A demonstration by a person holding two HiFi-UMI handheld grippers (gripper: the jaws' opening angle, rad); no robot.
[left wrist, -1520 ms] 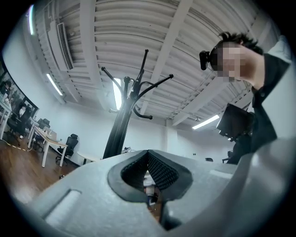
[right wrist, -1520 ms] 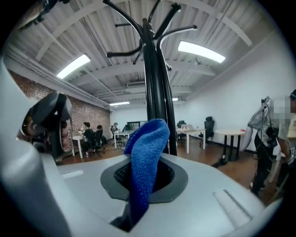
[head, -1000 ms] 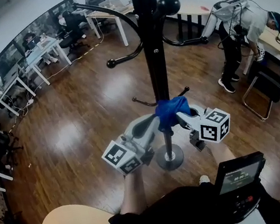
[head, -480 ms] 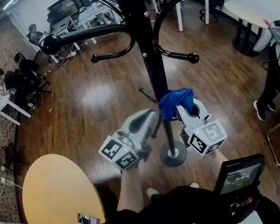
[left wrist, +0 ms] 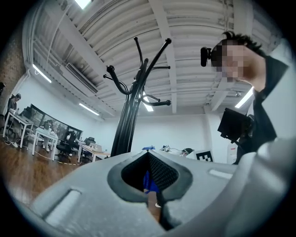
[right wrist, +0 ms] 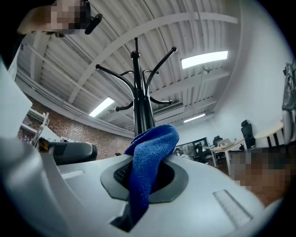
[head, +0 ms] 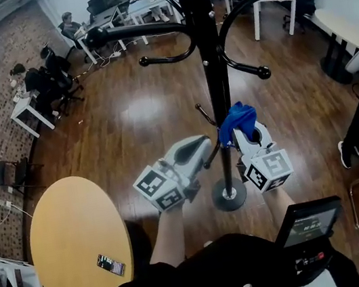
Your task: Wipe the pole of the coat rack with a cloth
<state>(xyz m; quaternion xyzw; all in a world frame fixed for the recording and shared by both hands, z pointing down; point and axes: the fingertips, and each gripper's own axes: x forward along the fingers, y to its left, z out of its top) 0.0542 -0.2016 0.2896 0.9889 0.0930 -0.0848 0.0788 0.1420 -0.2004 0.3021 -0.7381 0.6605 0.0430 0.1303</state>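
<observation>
The black coat rack pole (head: 216,85) rises from its round base (head: 230,196) in the head view. A blue cloth (head: 238,118) sits against the pole's right side, pinched in my right gripper (head: 244,133), which is shut on it. In the right gripper view the cloth (right wrist: 150,155) drapes out of the jaws with the pole (right wrist: 141,109) just behind it. My left gripper (head: 202,146) is shut and holds nothing, its tip close to the pole's left side. The left gripper view shows the pole (left wrist: 124,129) beyond the closed jaws.
Curved hook arms (head: 164,58) spread from the pole above my grippers, and a small hook (head: 206,113) sticks out near the cloth. A round wooden table (head: 72,234) with a phone (head: 110,264) stands at the left. Desks with seated people (head: 37,78) line the far left.
The view has swung round the rack. The cloth and my right gripper shifted from the pole's front to its right side. My left gripper stays shut beside the pole.
</observation>
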